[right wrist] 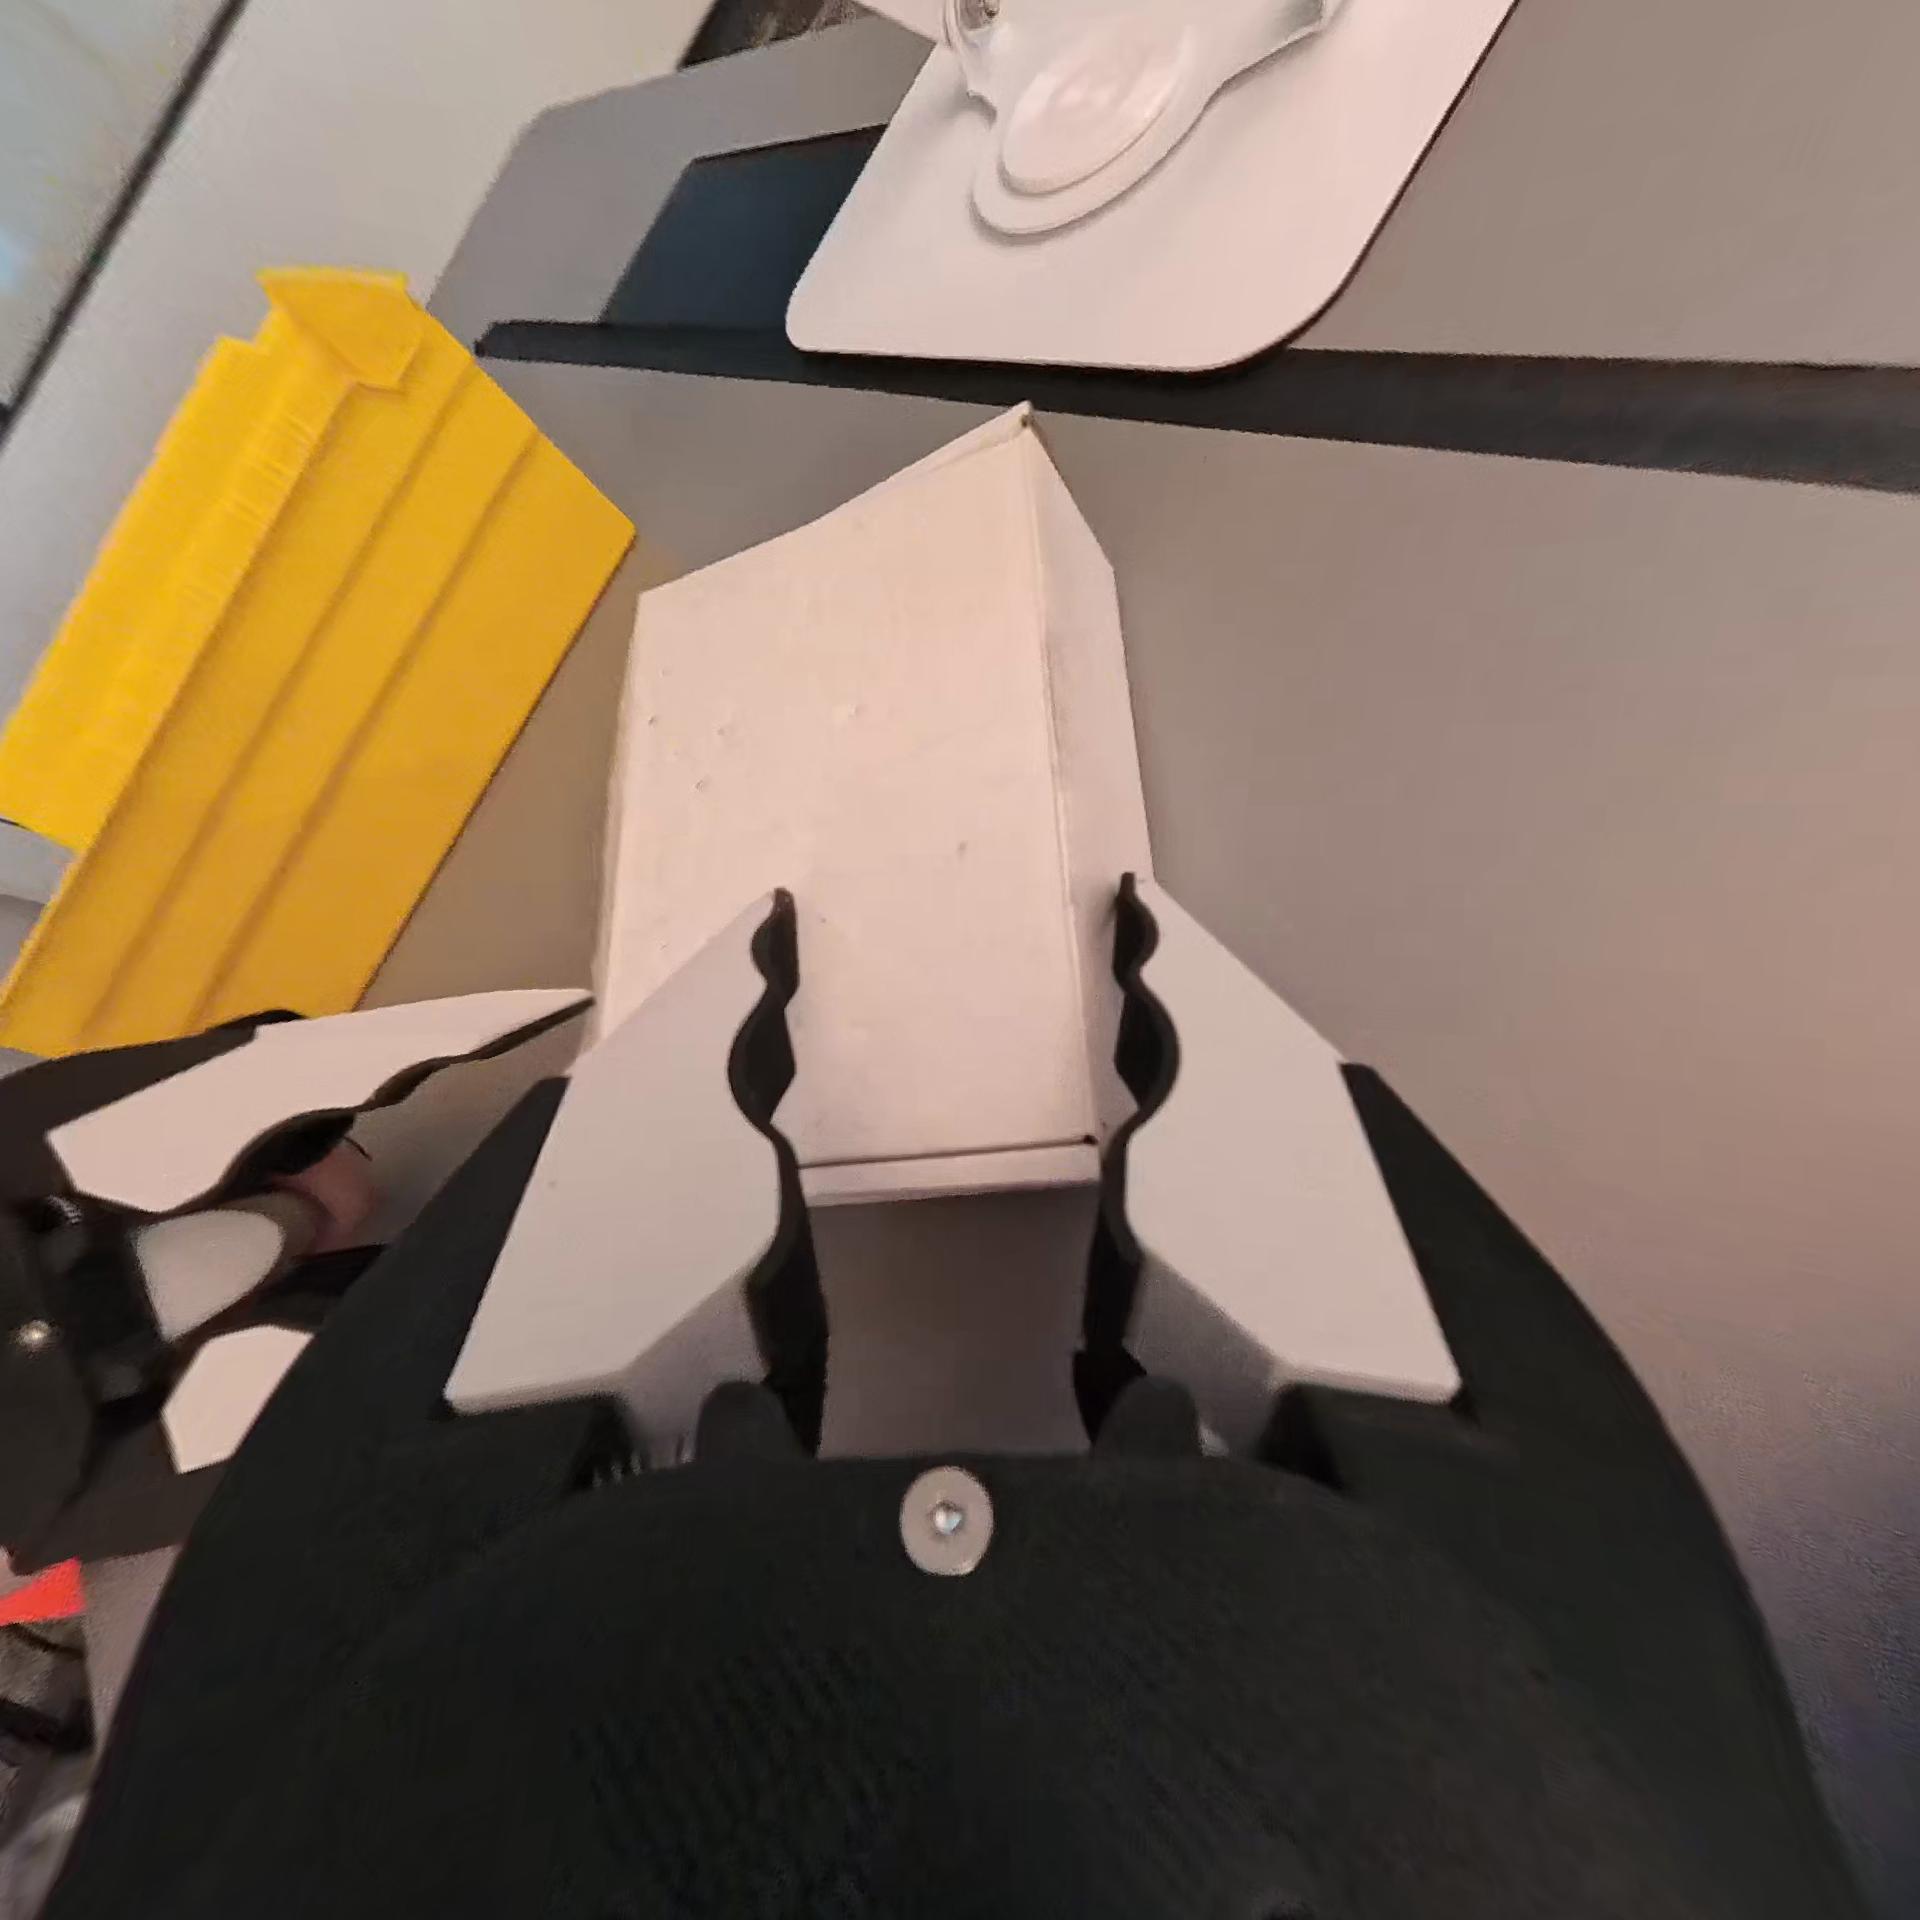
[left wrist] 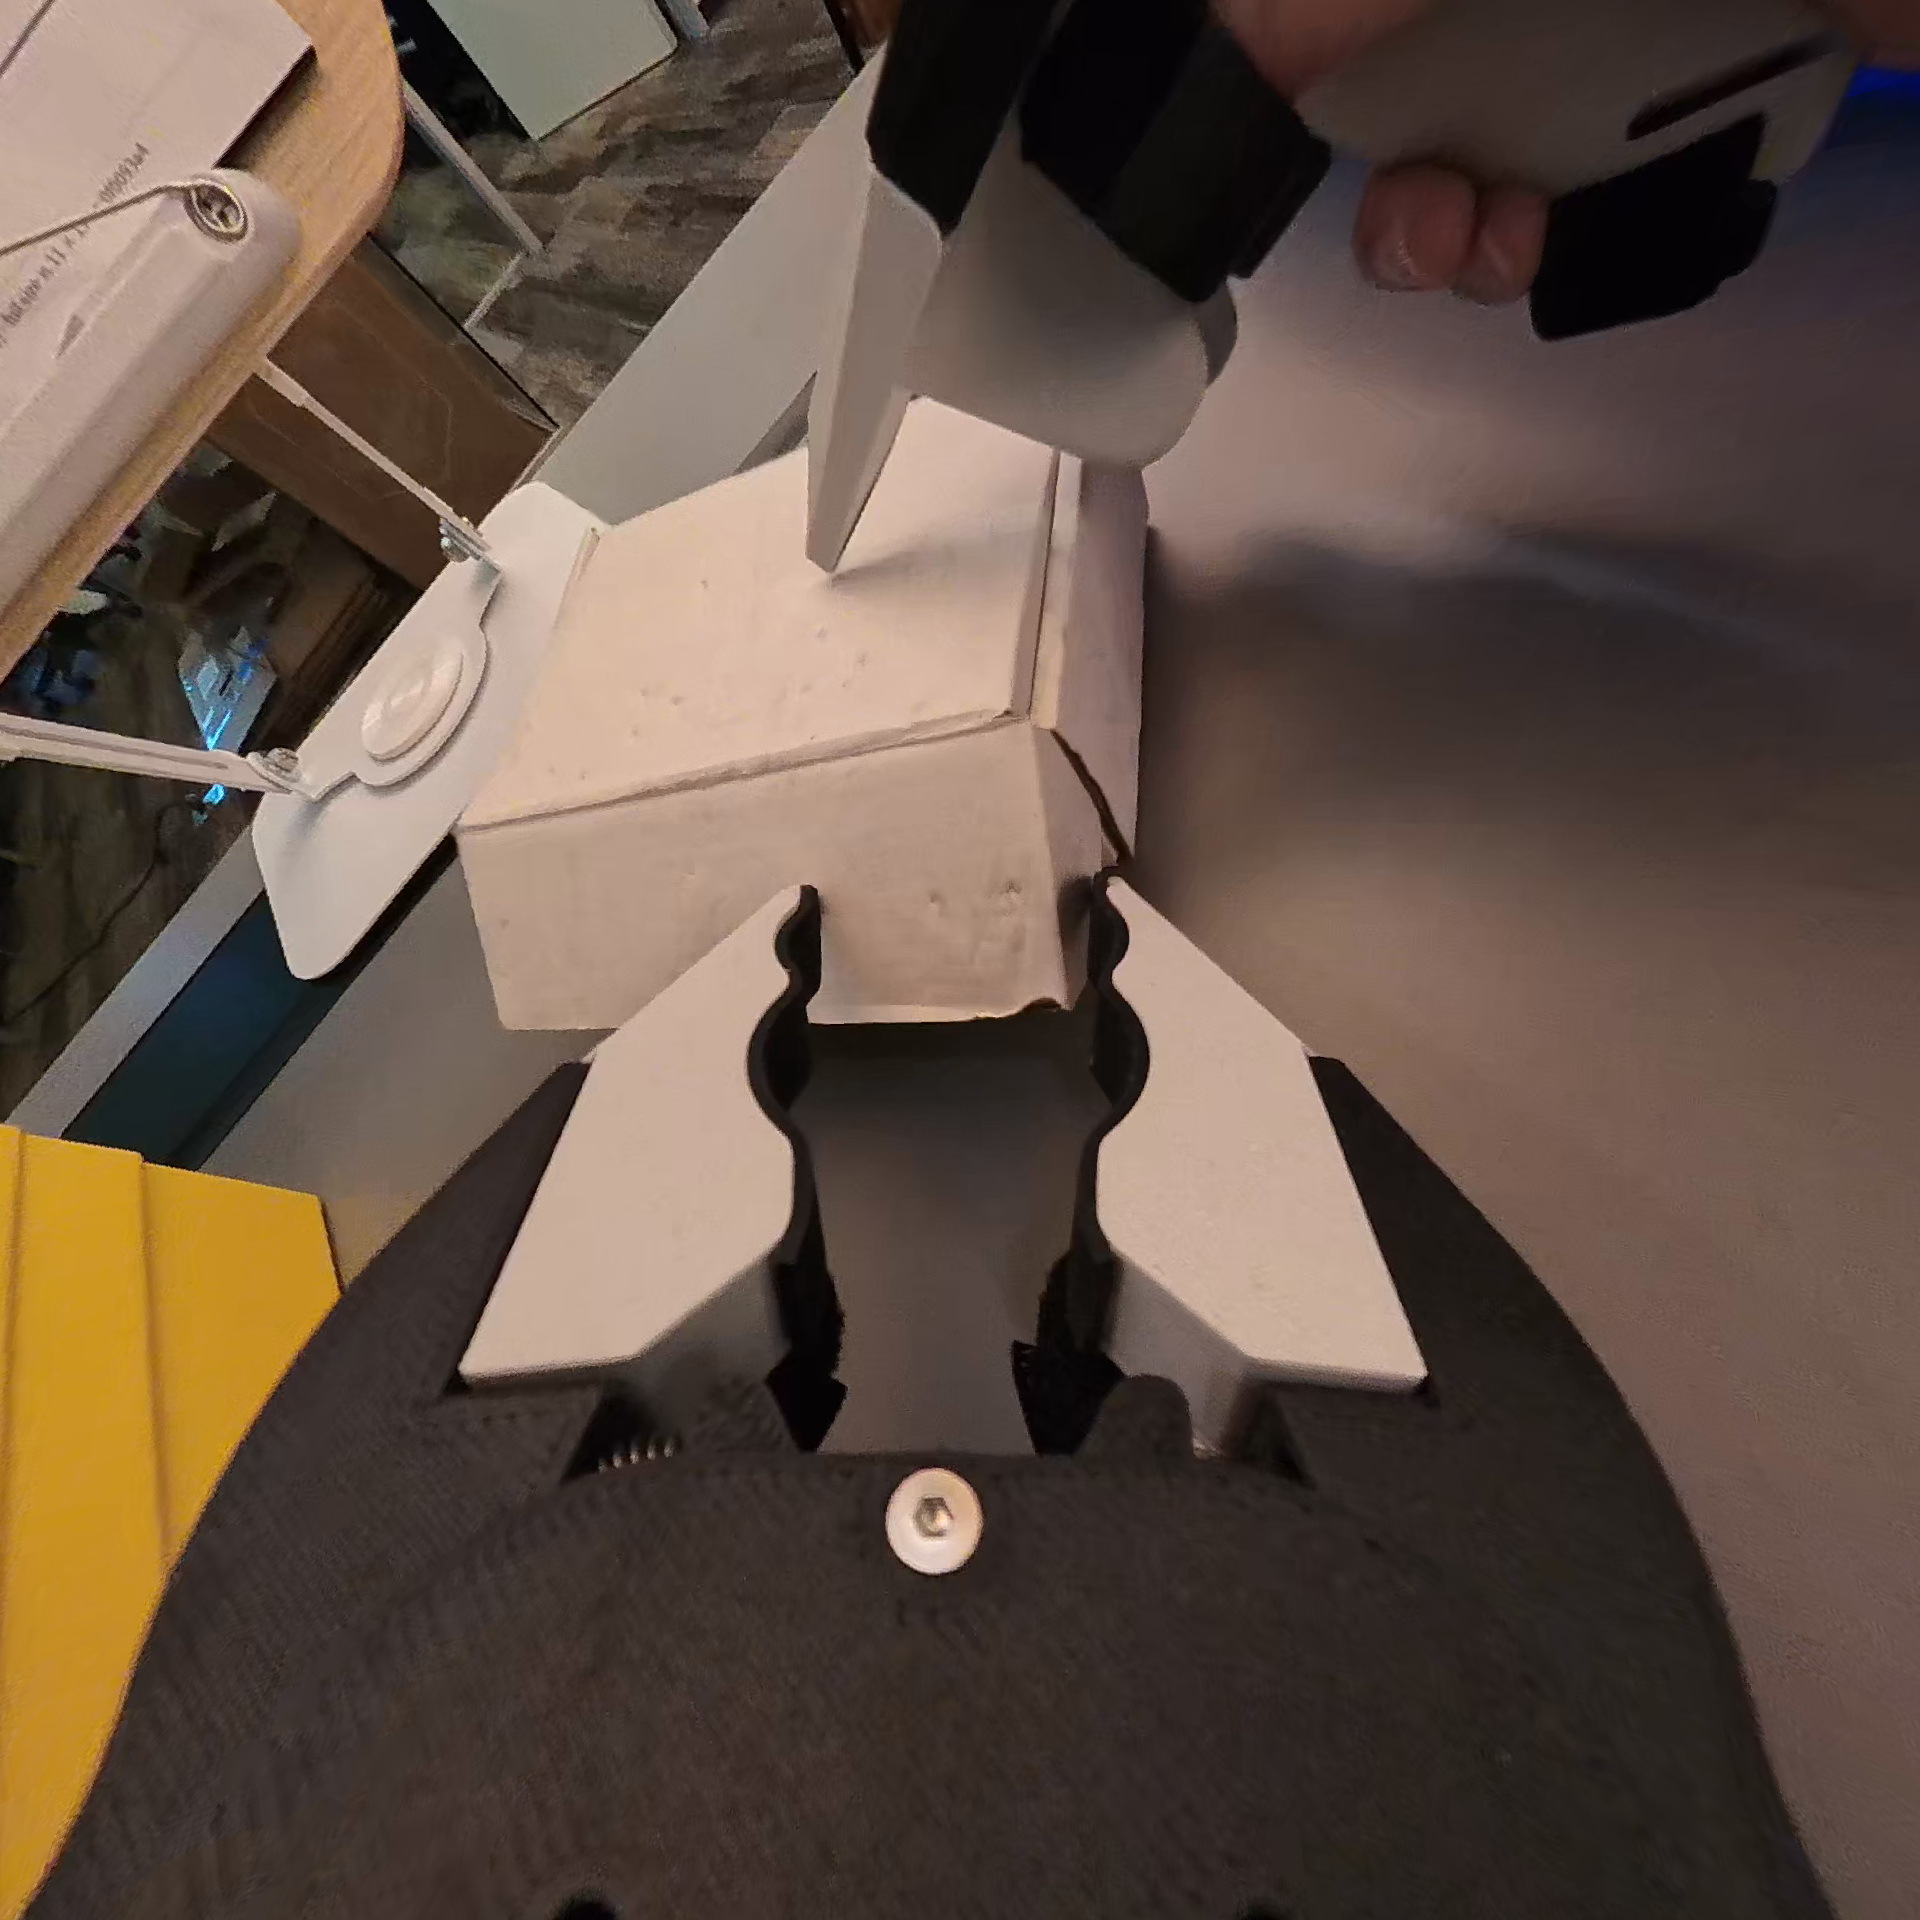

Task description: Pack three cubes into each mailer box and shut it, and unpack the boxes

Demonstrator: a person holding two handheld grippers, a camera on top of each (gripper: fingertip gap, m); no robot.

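A shut white mailer box (left wrist: 769, 665) lies on the grey table (left wrist: 1507, 935). My left gripper (left wrist: 956, 899) is open, with its fingertips at the box's near side wall. My right gripper (left wrist: 987, 499) comes down from above, open, and one fingertip (left wrist: 836, 551) touches the lid. In the right wrist view the right gripper (right wrist: 954, 899) is open just over the box's lid (right wrist: 883, 675). A finger (right wrist: 312, 1049) of the left gripper shows at the box's left side. No cubes are in view.
A yellow ridged plastic piece (right wrist: 270, 665) lies left of the box and also shows in the left wrist view (left wrist: 135, 1403). A white stand base plate (right wrist: 1143, 208) sits beyond the box at the table's edge (left wrist: 395, 727). A hand (left wrist: 1444, 229) holds the right gripper.
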